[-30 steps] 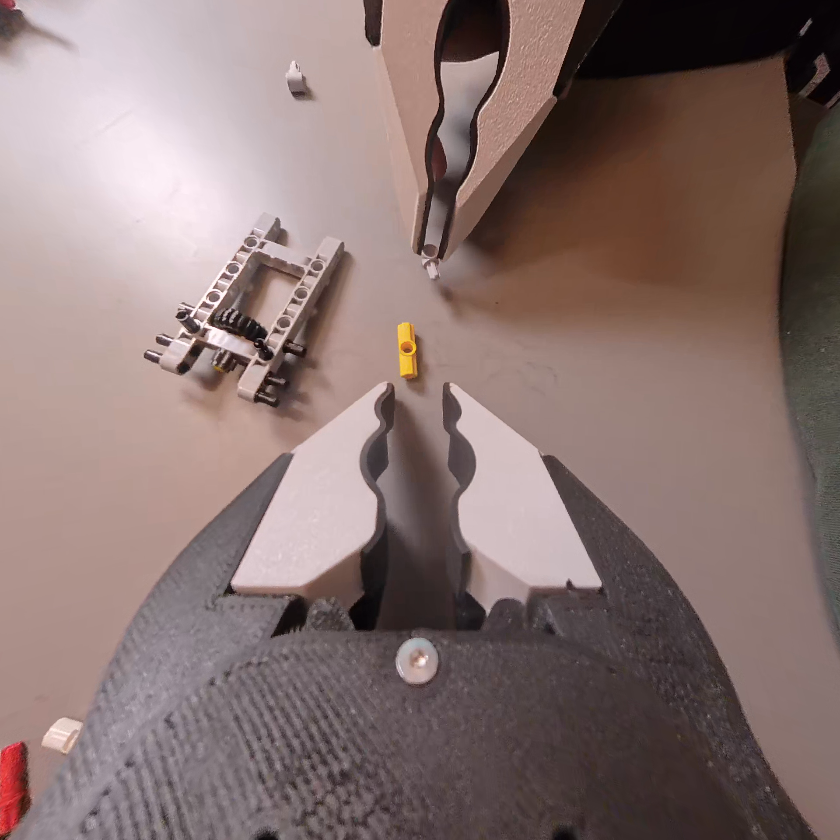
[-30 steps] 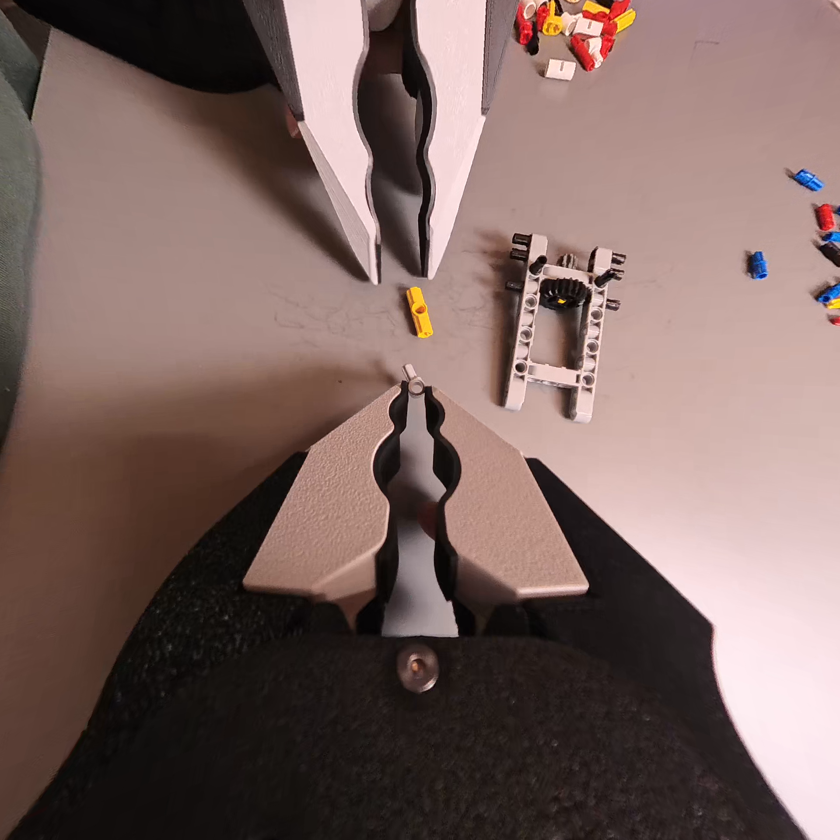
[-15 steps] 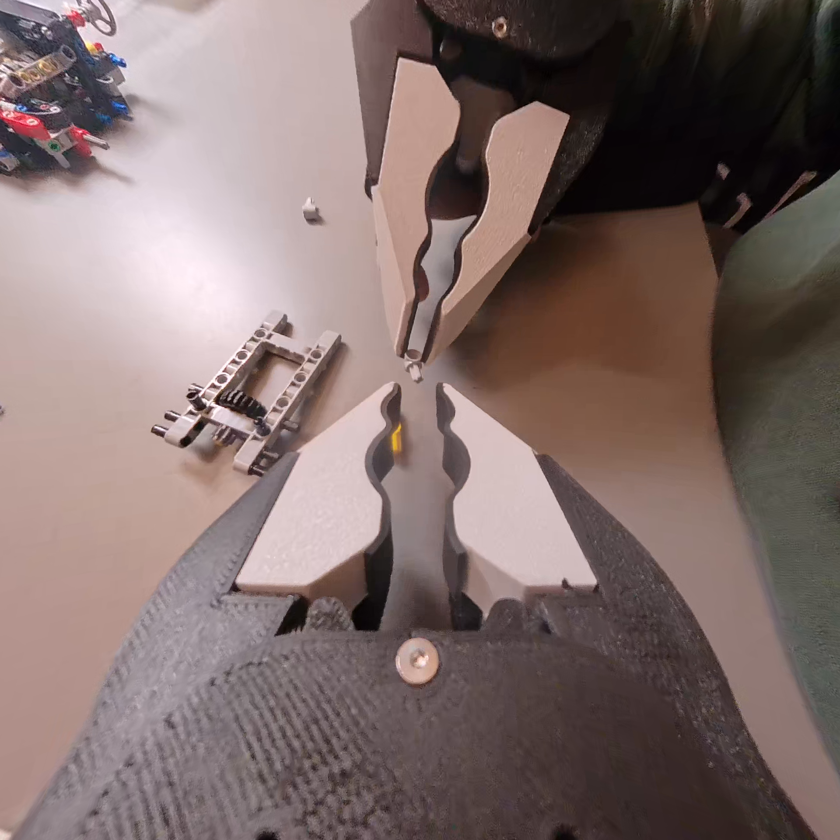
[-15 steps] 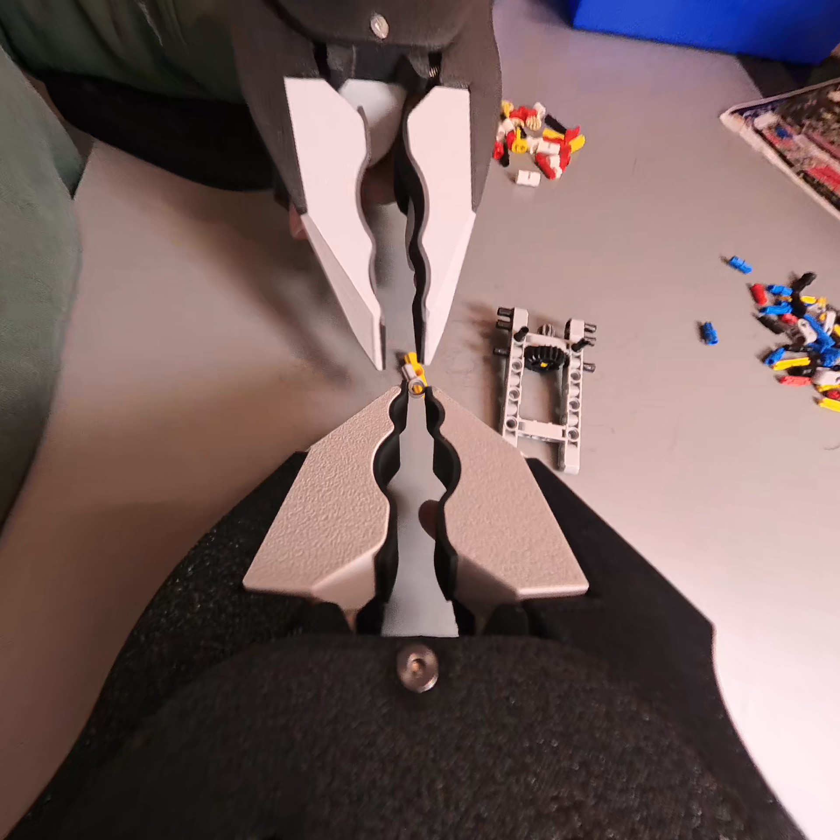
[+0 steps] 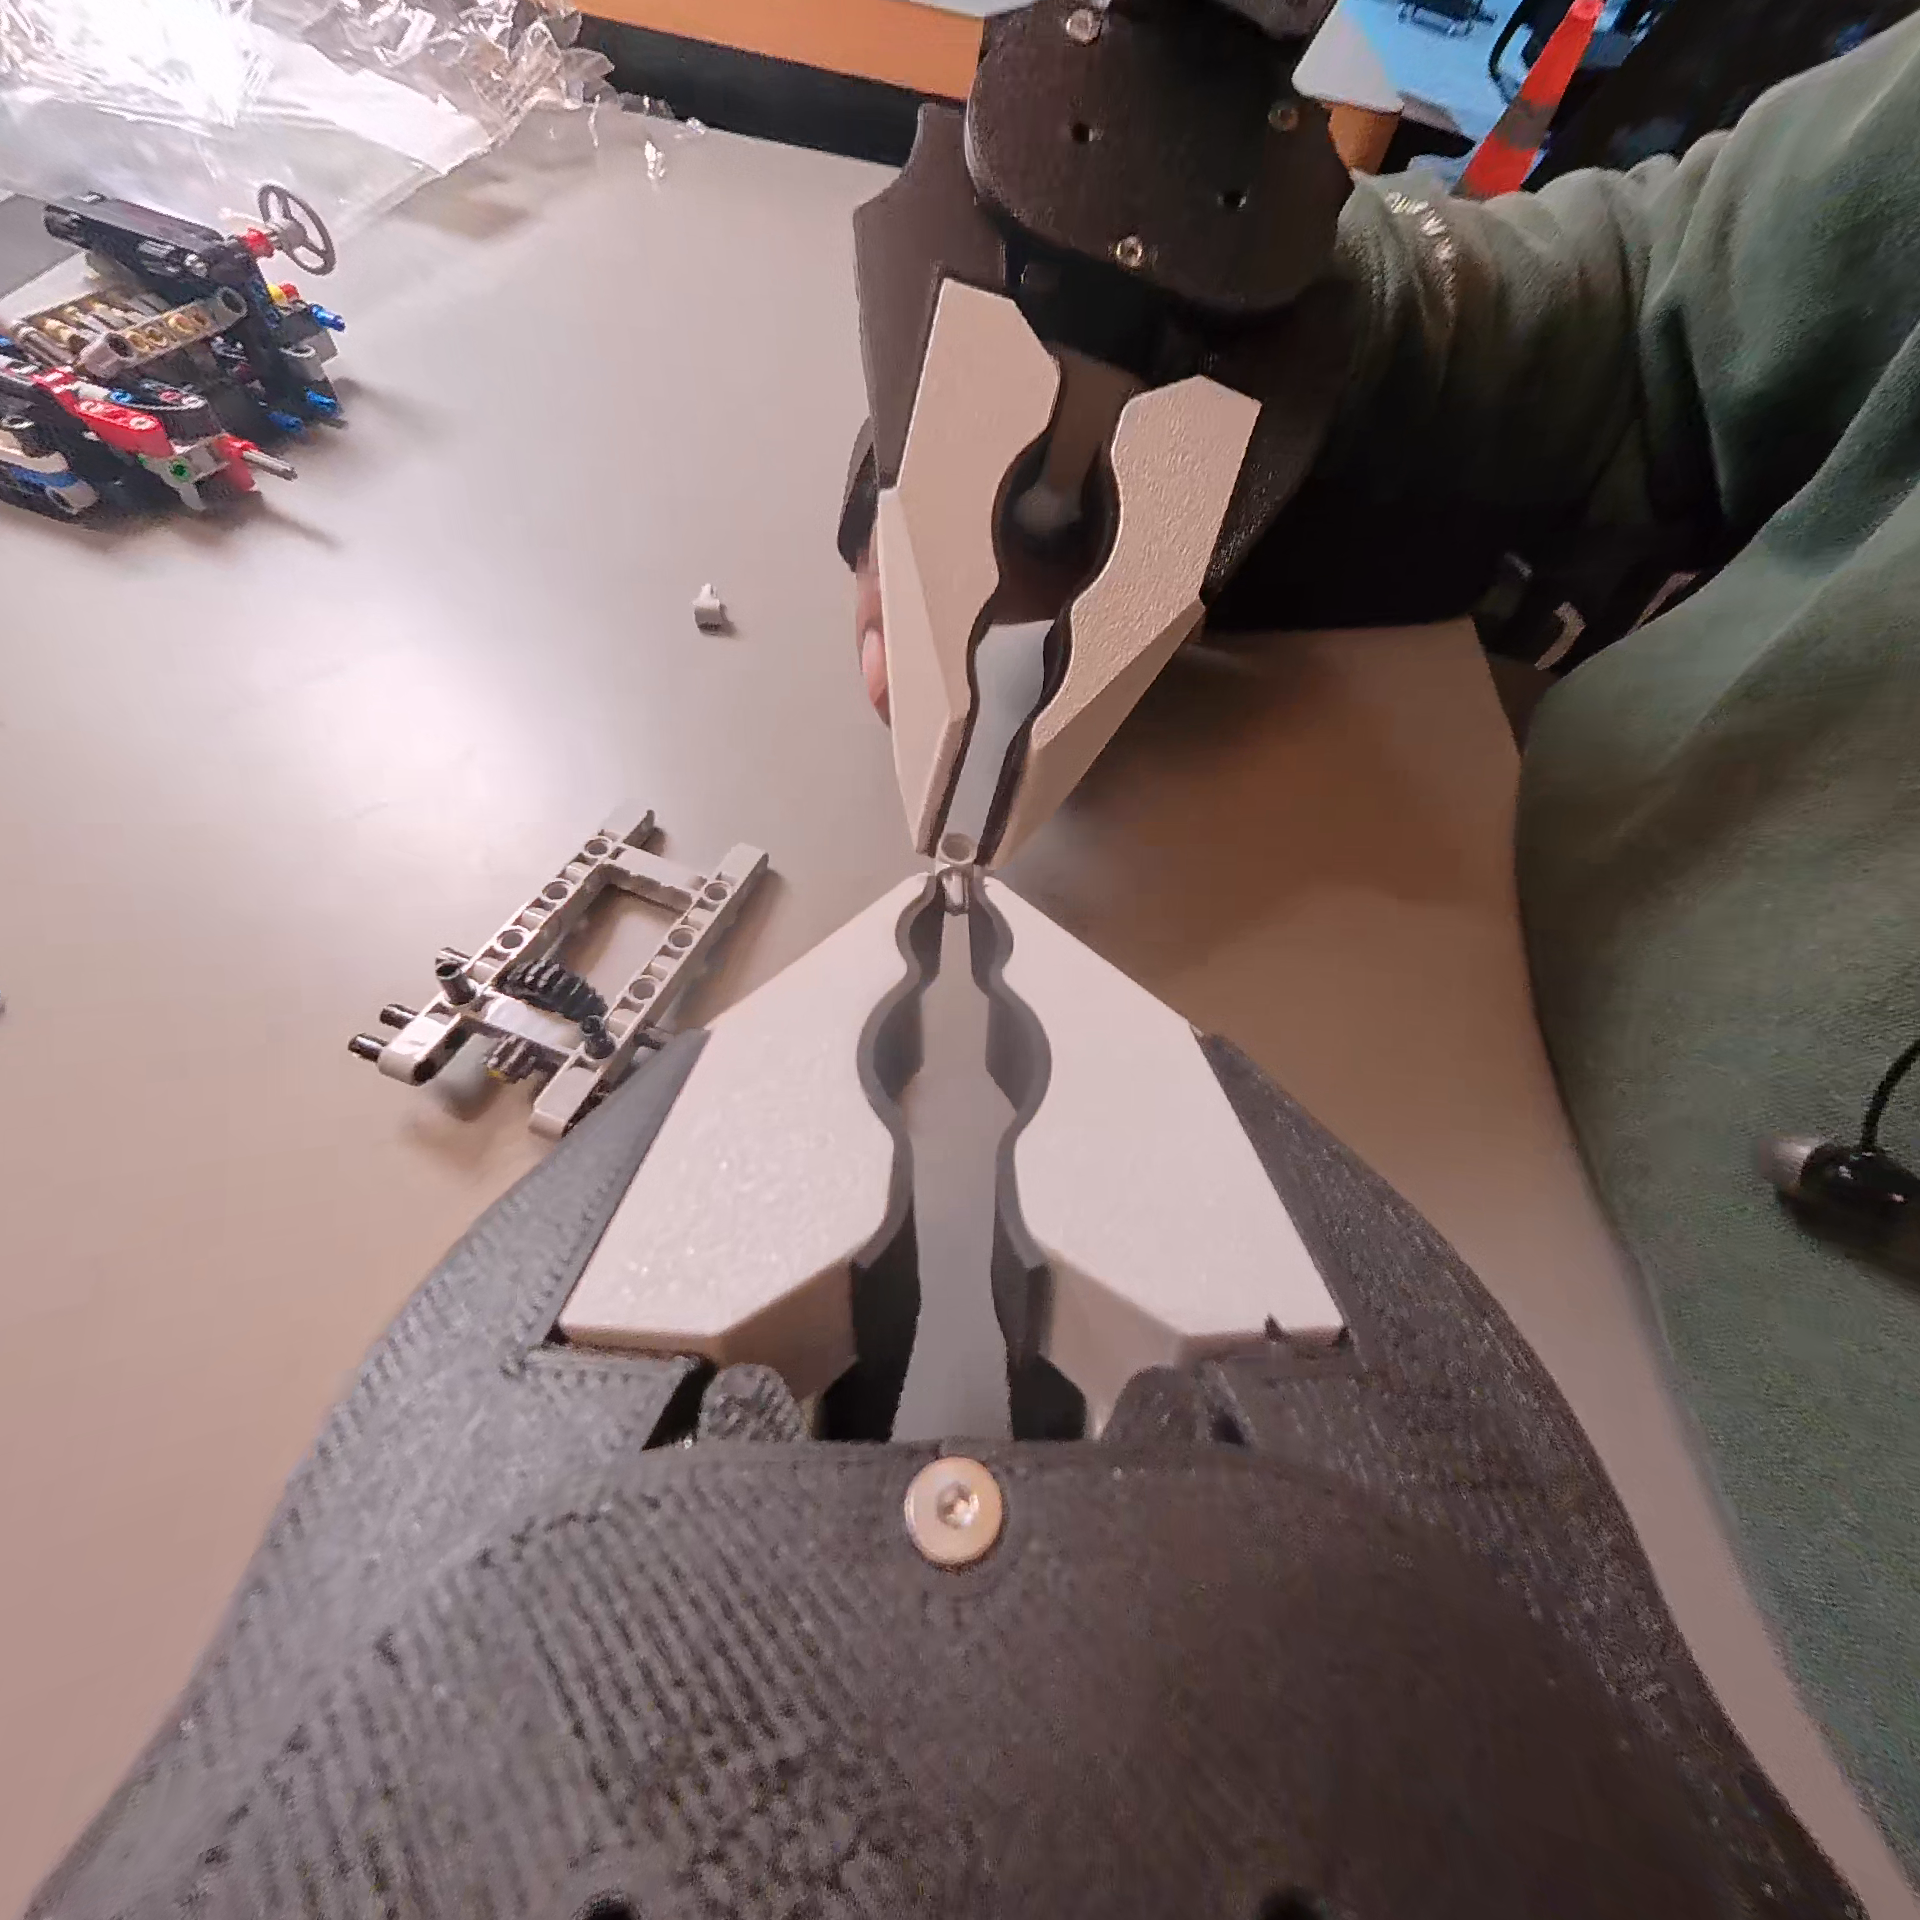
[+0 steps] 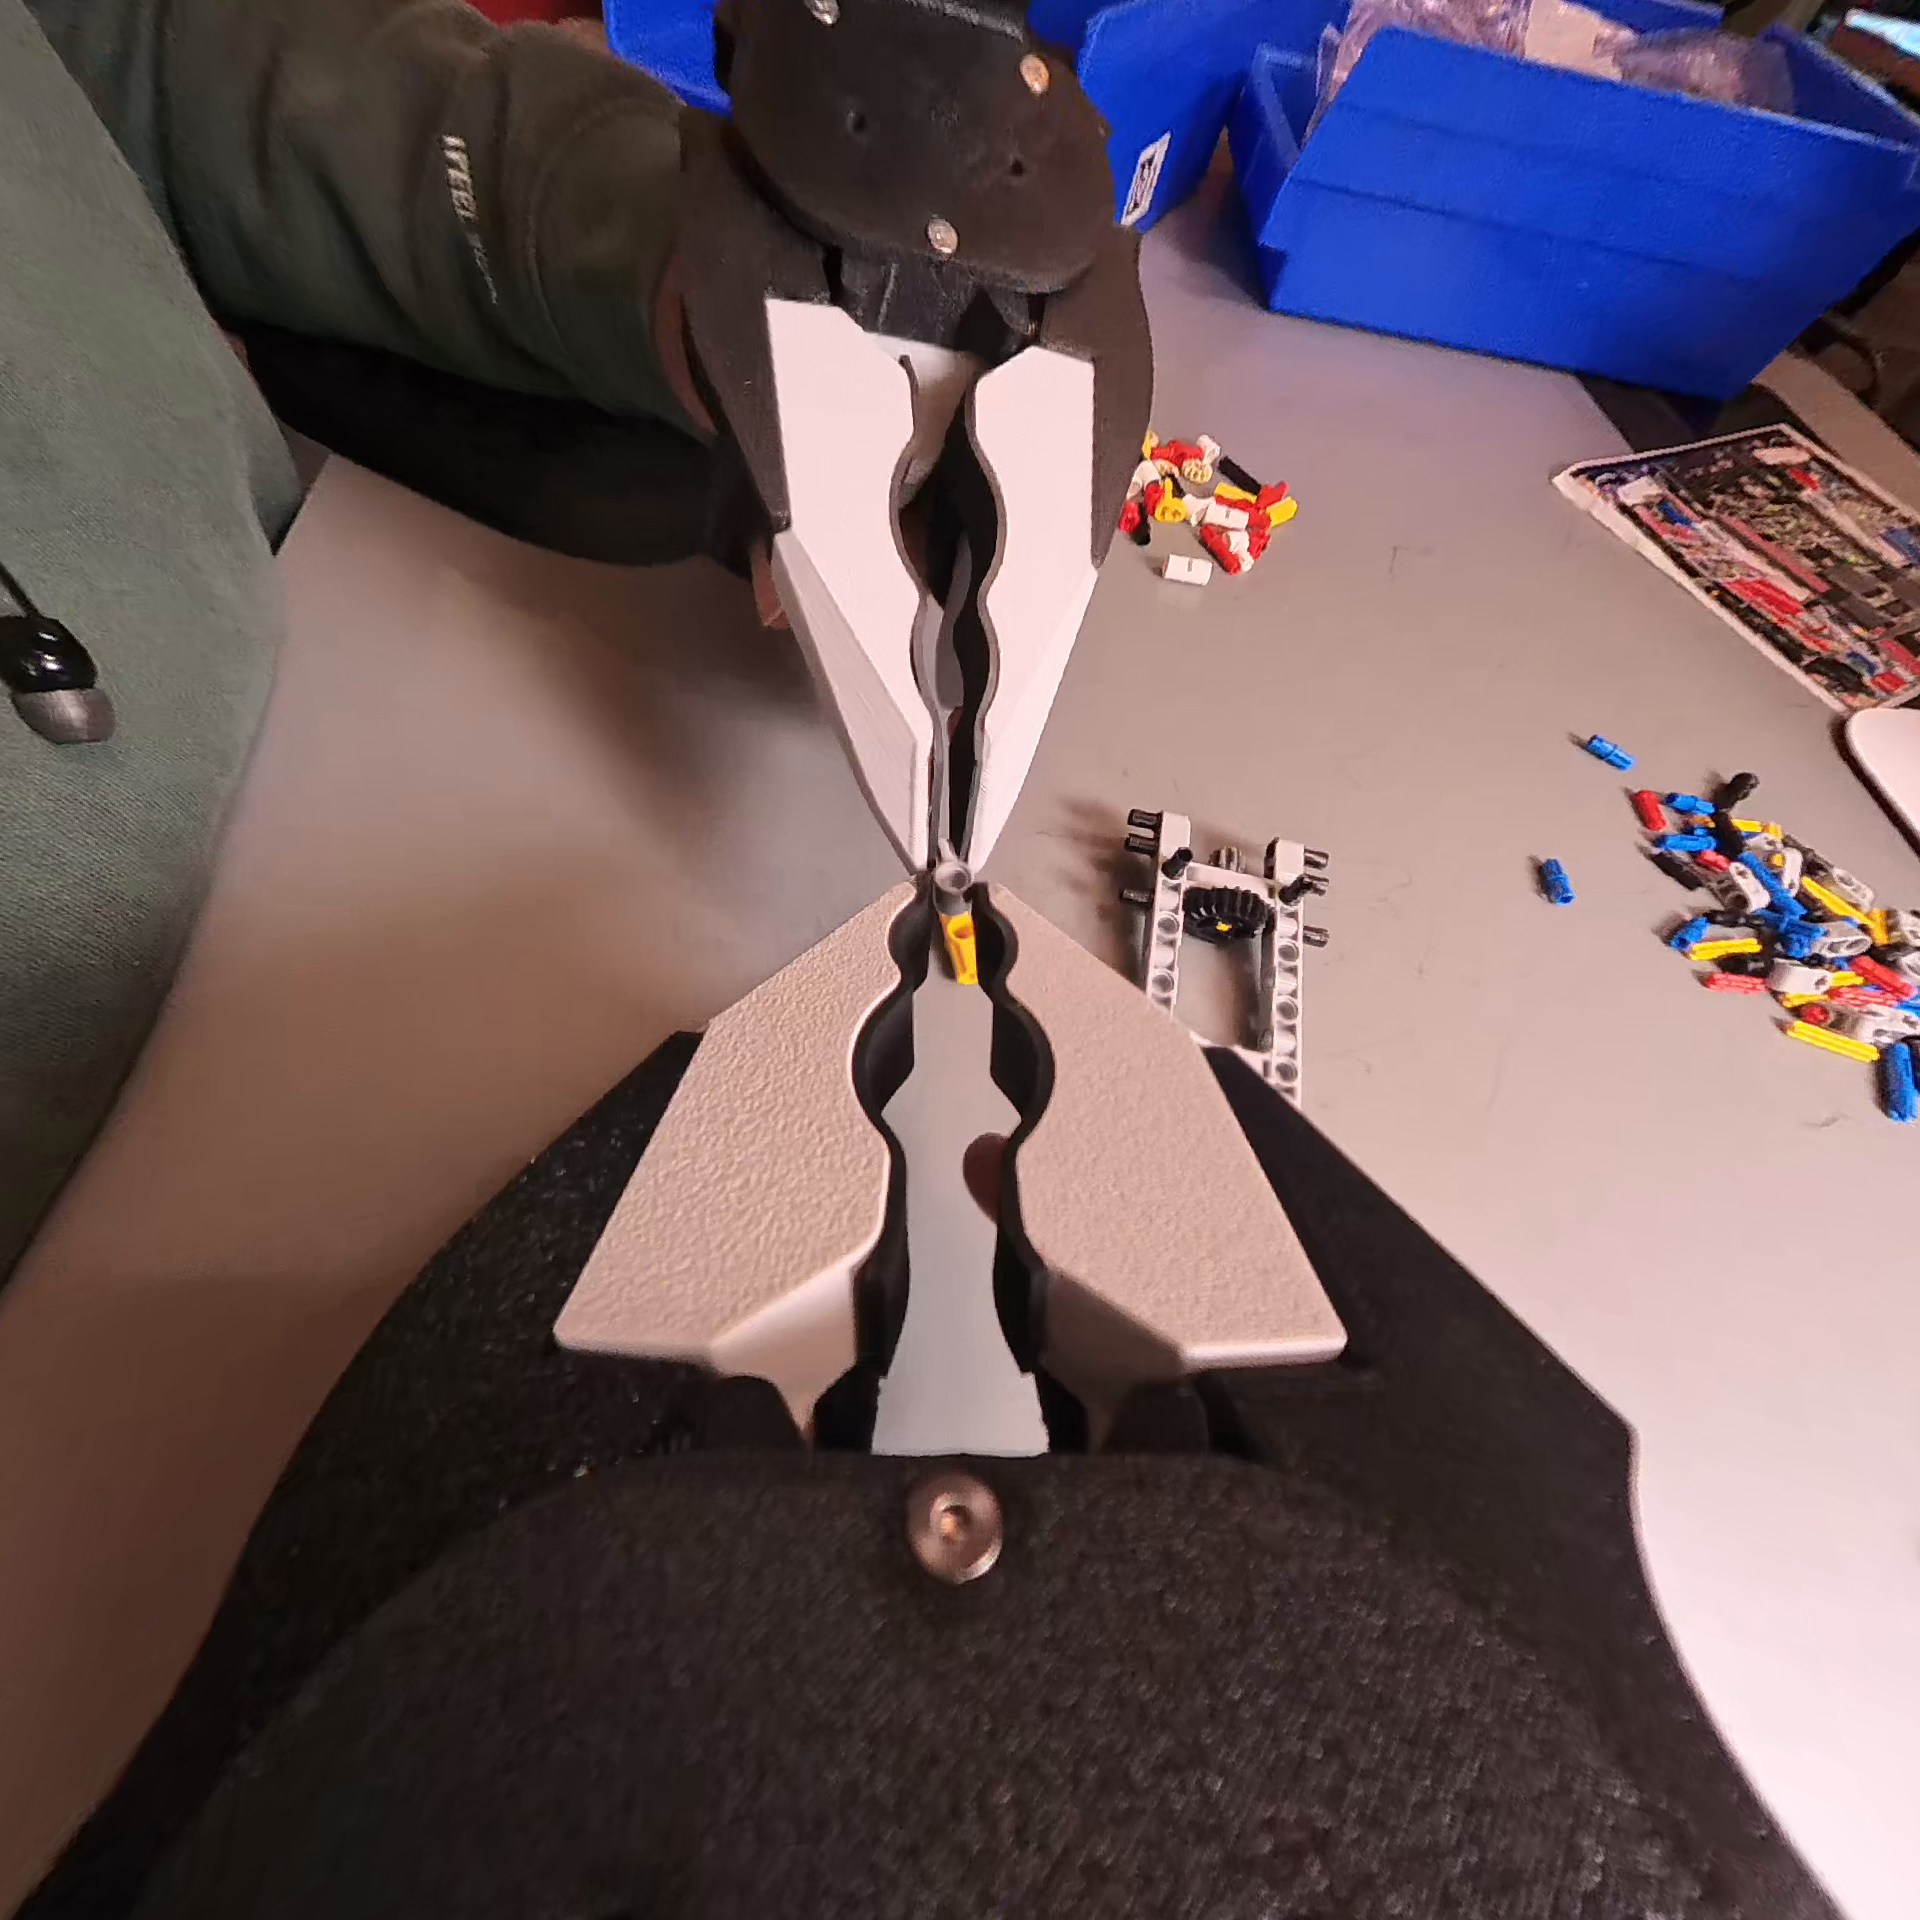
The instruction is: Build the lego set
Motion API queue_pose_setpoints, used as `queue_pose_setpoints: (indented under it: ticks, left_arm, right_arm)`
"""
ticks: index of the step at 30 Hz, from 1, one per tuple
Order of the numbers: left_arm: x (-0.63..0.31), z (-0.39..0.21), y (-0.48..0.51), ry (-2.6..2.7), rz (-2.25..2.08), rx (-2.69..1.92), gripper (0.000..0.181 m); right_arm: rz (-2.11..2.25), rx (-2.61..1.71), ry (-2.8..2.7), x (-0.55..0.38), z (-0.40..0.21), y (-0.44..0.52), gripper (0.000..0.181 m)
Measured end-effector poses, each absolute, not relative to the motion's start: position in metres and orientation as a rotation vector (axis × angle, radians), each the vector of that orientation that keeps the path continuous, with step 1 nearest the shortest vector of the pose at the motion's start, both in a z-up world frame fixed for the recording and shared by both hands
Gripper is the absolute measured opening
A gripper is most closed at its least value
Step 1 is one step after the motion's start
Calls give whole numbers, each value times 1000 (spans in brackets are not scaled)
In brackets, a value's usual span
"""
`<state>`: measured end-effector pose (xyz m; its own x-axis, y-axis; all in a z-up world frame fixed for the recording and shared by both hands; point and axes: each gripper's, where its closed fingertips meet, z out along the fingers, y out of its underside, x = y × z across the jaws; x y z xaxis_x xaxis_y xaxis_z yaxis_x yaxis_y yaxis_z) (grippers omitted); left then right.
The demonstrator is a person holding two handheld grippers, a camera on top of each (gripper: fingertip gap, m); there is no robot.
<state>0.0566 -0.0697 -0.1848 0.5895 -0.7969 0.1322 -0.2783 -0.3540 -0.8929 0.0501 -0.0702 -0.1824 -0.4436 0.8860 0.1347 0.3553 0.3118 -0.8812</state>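
Observation:
My right gripper (image 6: 951, 902) is shut on a small grey pin (image 6: 951, 883) and holds it above the table. My left gripper (image 5: 954, 899) faces it tip to tip, and its jaws are closed on the pin's other end (image 5: 956, 852). In the left wrist view the right gripper (image 5: 956, 840) comes in from above; in the right wrist view the left gripper (image 6: 948, 857) does. A yellow connector (image 6: 960, 945) lies on the table below, seen through the right gripper's gap. The grey beam frame with a black gear (image 5: 681, 940) (image 6: 1169, 935) lies flat beside the grippers.
A partly built model (image 5: 156, 343) and clear plastic bags (image 5: 260, 73) are at the far left. A loose grey piece (image 5: 710, 606) lies alone. Piles of coloured parts (image 6: 1210, 504) (image 6: 1787, 914), blue bins (image 6: 1558, 187) and a booklet (image 6: 1766, 561) are on the right. A green sleeve (image 5: 1662, 520) borders the near side. My two grippers' fingertips are within a few centimetres of each other.
Both grippers have risen from the table and come tip to tip. My left gripper has gone from open to closed on the grey pin. The yellow connector stayed on the table.

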Motion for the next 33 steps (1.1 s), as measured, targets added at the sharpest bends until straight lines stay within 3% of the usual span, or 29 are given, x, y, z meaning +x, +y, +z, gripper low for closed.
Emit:
queue_pose_setpoints:
  ticks: [14,19,33]
  left_arm:
    - [62,-180,-74,859,-774,-1878,3]
    - [46,-194,-65,835,-667,-1959,21]
    - [37,-235,-63,908,-464,-2153,21]
  right_arm:
    - [1145,-1042,-1945,53,-177,-76,6]
    - [1120,-1094,-1916,54,-180,-60,6]
    - [1054,-1156,-1857,55,-185,-36,6]
